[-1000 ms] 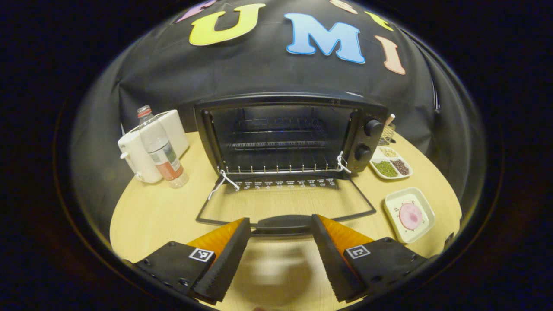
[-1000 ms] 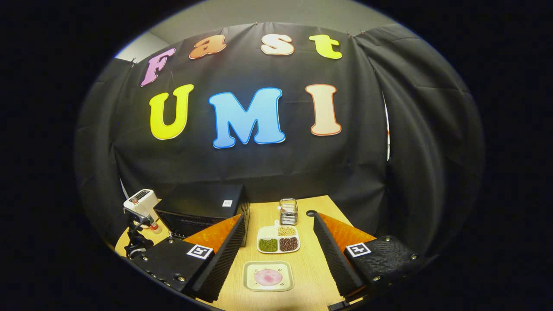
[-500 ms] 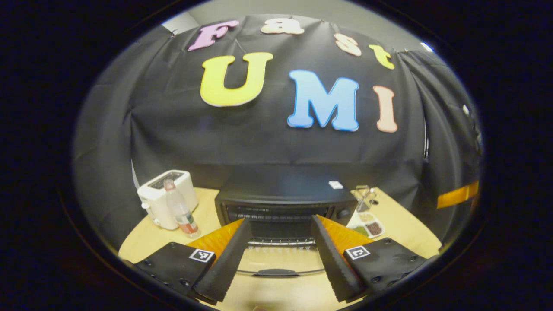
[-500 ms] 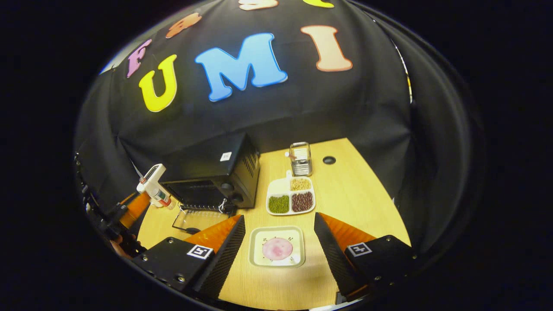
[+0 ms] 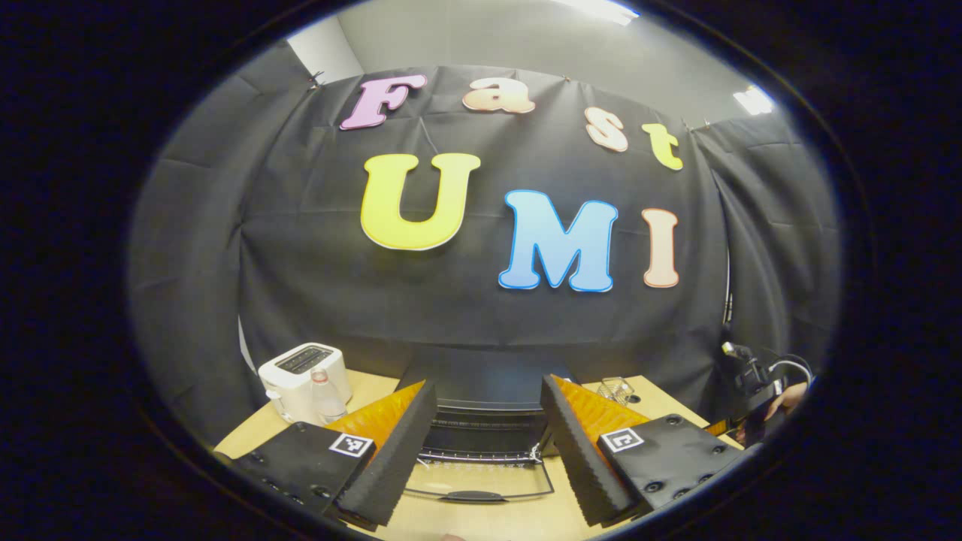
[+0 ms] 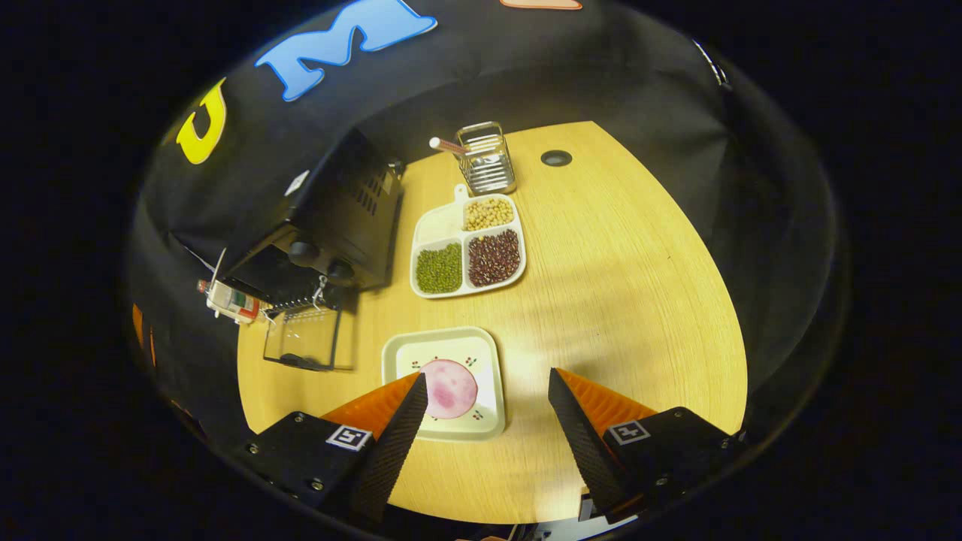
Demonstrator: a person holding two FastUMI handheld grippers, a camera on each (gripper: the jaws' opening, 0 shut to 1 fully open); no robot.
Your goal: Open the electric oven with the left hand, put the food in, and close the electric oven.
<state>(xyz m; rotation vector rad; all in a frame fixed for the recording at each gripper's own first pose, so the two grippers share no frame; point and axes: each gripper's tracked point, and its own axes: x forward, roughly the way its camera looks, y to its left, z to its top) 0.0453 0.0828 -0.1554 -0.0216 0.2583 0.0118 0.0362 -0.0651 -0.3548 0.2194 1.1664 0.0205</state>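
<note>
The black electric oven (image 5: pixel 481 376) stands ahead with its glass door (image 5: pixel 477 488) folded down flat on the table. My left gripper (image 5: pixel 487 382) is open, held back from the door and touching nothing. In the right gripper view the oven (image 6: pixel 331 218) sits at the left with the door (image 6: pixel 304 342) down. A pink round slice of food (image 6: pixel 449 388) lies on a cream square plate (image 6: pixel 481 342). My right gripper (image 6: pixel 487 374) hovers open over the plate's right part, its left finger just above the slice. Farther off, the other gripper (image 5: pixel 759 391) and a hand show at the right edge.
A white toaster (image 5: pixel 304 372) and a plastic bottle (image 5: pixel 325 397) stand left of the oven. A divided dish of beans (image 6: pixel 466 248) and a wire holder (image 6: pixel 487 158) sit behind the plate. The wooden table (image 6: pixel 639 285) has a cable hole (image 6: pixel 556 158).
My left gripper has drawn back from the lowered oven door and tilted upward. My right gripper has tipped down and closed in over the plate with the pink slice.
</note>
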